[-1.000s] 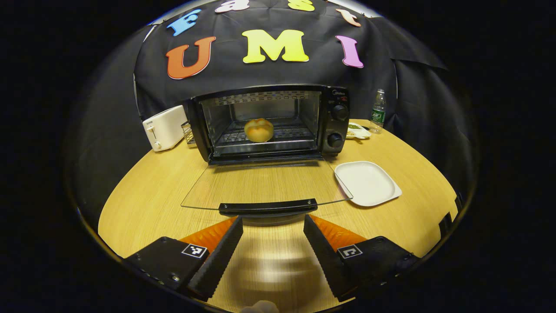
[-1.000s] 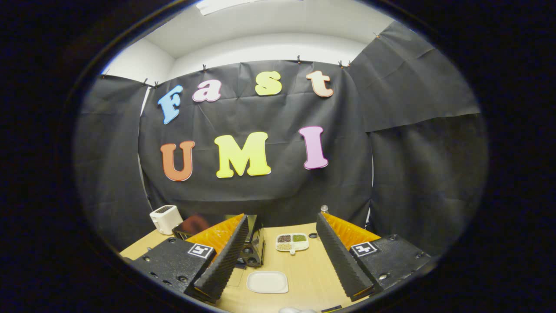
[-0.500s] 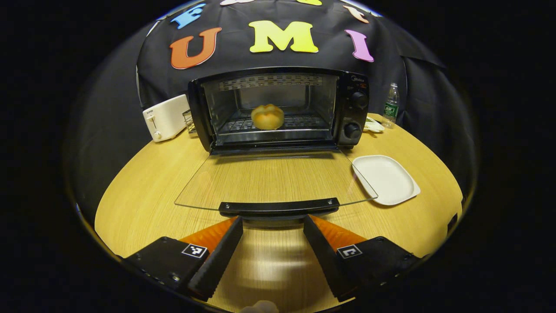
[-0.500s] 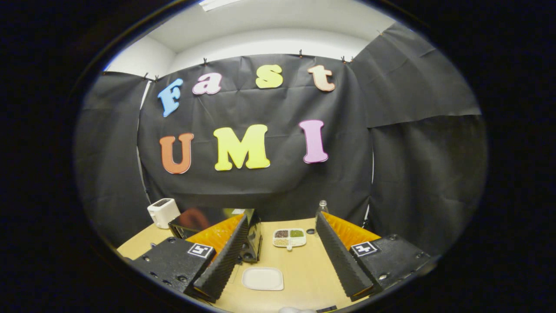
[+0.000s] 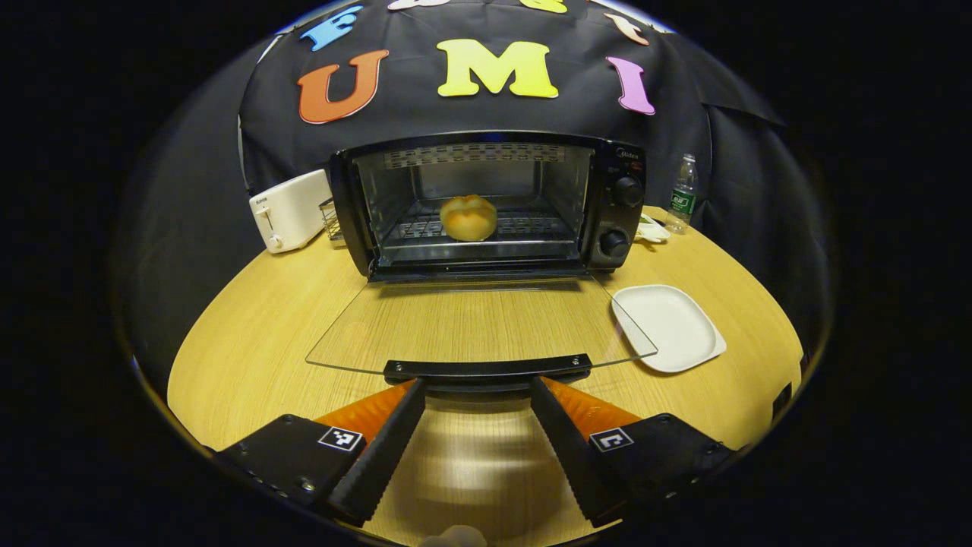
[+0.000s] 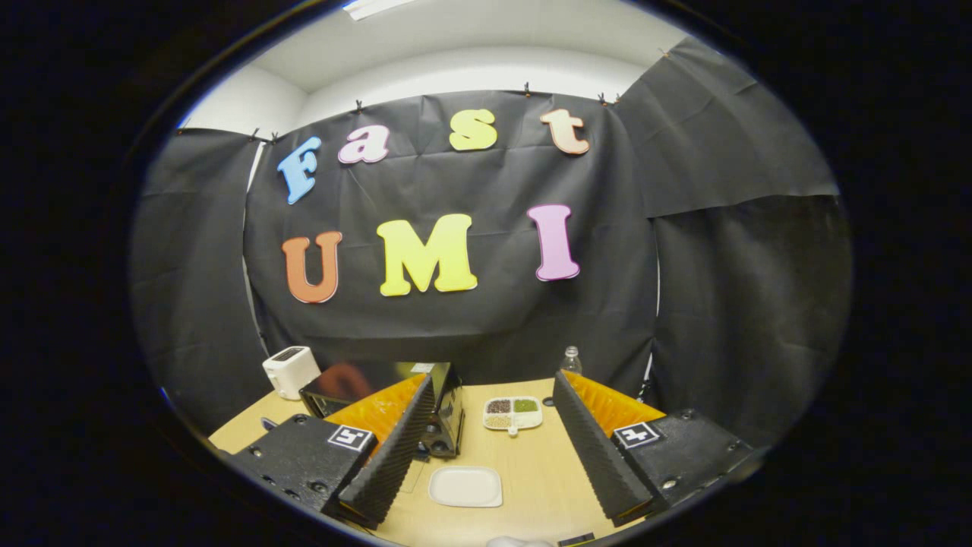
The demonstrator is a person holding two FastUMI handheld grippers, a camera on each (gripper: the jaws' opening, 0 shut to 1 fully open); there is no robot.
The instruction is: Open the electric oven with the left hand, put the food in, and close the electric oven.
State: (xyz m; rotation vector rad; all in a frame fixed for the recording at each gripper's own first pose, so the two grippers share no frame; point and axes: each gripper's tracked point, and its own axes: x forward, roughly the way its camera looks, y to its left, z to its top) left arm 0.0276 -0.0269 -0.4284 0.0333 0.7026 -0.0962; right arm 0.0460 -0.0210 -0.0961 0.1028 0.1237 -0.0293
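Golden and round, the bun point(image 5: 468, 217) sits mid-rack inside the black electric oven point(image 5: 486, 203), whose glass door point(image 5: 480, 325) lies folded flat over the wooden table point(image 5: 250, 334). Just before the door's handle point(image 5: 487, 370), the left gripper point(image 5: 472, 395) gapes wide, empty. Rightward, a white plate point(image 5: 667, 327) rests beside the door. The right gripper point(image 6: 492, 395), raised well above the oven, is spread wide, empty too.
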